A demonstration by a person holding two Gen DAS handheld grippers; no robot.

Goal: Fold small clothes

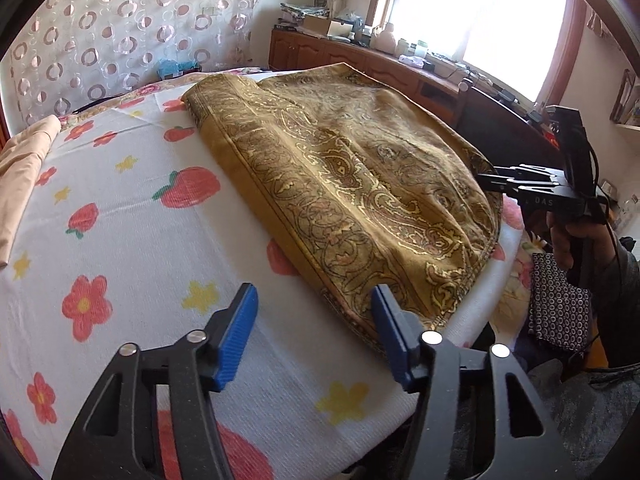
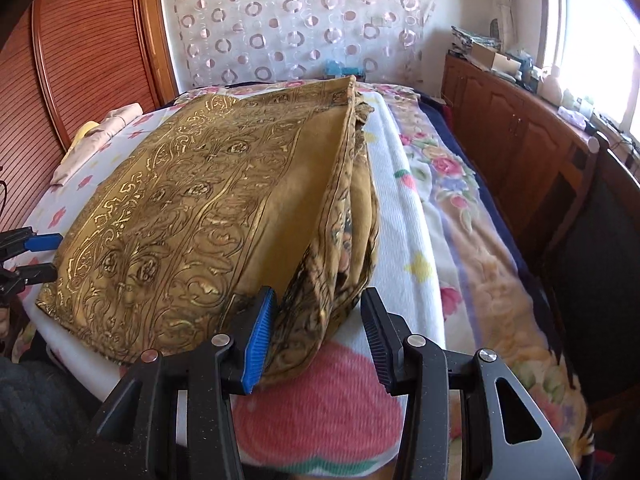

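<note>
A mustard-gold paisley cloth [image 1: 340,184] lies folded in several layers on a white strawberry-print blanket [image 1: 132,240]. My left gripper [image 1: 314,312] is open, its blue pads spanning the cloth's near corner just above the blanket. My right gripper [image 2: 318,324] is open at the cloth's [image 2: 192,220] near right corner, where the stacked layer edges sit between its fingers. In the left wrist view the right gripper [image 1: 486,180] reaches the cloth's right edge. In the right wrist view the left gripper [image 2: 44,256] sits at the cloth's left edge.
A folded peach garment [image 1: 24,176] lies at the blanket's far left, also in the right wrist view [image 2: 100,136]. A floral quilt [image 2: 480,220] covers the bed to the right. A wooden cabinet [image 2: 520,136] with clutter runs under the window. A wooden wardrobe [image 2: 72,64] stands left.
</note>
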